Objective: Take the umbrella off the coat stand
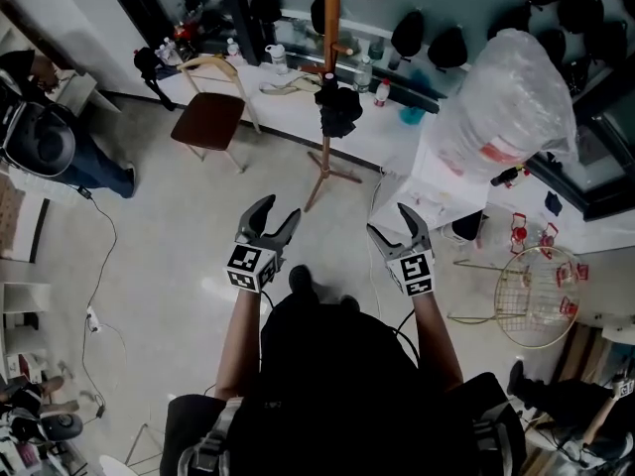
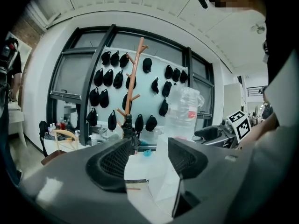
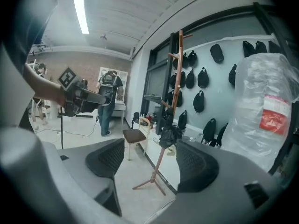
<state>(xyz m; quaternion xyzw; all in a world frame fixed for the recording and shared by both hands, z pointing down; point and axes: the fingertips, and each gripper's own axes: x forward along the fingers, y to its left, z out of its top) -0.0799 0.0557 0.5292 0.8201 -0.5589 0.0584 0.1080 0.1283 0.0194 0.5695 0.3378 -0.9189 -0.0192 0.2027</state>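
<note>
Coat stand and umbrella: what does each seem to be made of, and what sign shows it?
Coat stand: looks like wood, reddish-brown with a dull finish and peg branches. Umbrella: probably black fabric, matt, hanging in soft bunched folds; too small to be sure.

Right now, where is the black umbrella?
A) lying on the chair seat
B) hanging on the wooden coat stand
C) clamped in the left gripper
B: the umbrella hangs on the coat stand; the left gripper and right gripper are open, apart from it.

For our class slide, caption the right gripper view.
Open right hand-held gripper faces the coat stand, black umbrella hanging on it.
</note>
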